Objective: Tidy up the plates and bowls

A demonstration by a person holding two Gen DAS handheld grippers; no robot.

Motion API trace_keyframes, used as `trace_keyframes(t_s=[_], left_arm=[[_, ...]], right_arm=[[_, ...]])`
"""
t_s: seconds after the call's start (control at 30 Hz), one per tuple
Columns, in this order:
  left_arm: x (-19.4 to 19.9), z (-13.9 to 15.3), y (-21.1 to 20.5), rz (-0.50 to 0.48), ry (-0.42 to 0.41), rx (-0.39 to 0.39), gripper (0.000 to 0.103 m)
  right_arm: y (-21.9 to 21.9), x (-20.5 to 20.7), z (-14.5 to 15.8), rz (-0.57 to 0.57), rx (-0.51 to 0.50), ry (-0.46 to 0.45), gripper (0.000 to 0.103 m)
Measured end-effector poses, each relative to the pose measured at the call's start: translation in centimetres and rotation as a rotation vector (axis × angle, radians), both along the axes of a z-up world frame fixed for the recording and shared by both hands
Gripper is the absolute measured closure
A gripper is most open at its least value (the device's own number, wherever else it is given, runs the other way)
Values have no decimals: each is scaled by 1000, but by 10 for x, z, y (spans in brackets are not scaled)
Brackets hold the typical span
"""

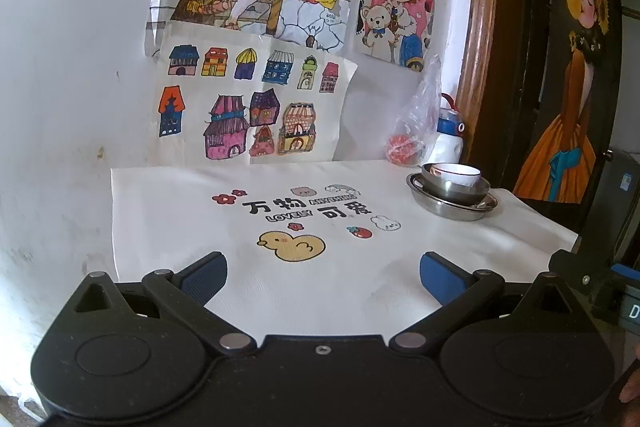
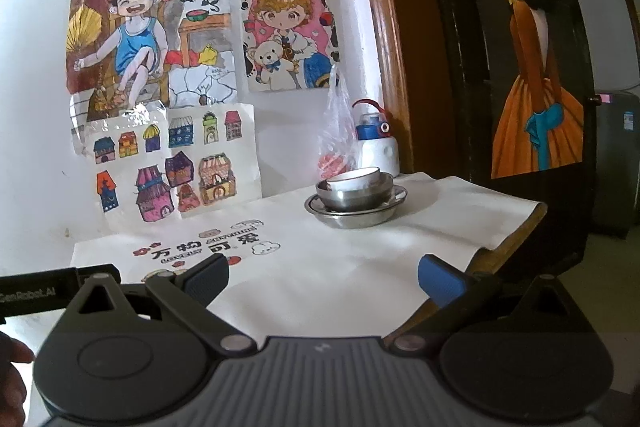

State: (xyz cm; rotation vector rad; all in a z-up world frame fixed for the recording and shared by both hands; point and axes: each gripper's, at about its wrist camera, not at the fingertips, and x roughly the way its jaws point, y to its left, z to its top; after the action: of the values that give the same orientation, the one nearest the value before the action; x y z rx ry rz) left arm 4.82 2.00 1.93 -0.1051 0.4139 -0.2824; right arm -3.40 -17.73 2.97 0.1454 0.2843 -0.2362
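Both grippers hang low over the white printed cloth (image 1: 340,279), nothing between their fingers. The left gripper (image 1: 323,277) has its blue ribbed pads spread wide, released; the right gripper (image 2: 323,277) is parted just the same. Over at the cloth's far right corner sits the stack: a shallow round stainless-steel plate (image 1: 452,205) at the bottom, a shiny steel bowl (image 1: 456,187) nested on it, and a small white ceramic bowl with a dark rim (image 1: 458,173) tucked inside that. Just behind the stack stand a crinkled clear plastic bag (image 1: 420,107) and a white bottle with a blue cap (image 1: 450,137).
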Motion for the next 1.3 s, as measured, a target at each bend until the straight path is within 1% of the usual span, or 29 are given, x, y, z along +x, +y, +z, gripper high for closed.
trace_keyframes(t_s=[0.27, 0.47, 0.57, 0.8, 1.3], left_arm=[[5, -12, -2, -33, 60, 25, 1], [9, -19, -1, -29, 73, 37, 1], [11, -22, -2, -29, 75, 30, 1], [11, -23, -5, -29, 49, 32, 1], [13, -26, -5, -22, 58, 22, 1]], right_arm=[[-1, 5, -12, -7, -17, 9, 0], [-8, 11, -20, -18, 1, 28, 0], [-11, 12, -23, -26, 5, 33, 0], [-9, 16, -27, -20, -5, 41, 0], [-7, 20, -32, -14, 4, 58, 0]])
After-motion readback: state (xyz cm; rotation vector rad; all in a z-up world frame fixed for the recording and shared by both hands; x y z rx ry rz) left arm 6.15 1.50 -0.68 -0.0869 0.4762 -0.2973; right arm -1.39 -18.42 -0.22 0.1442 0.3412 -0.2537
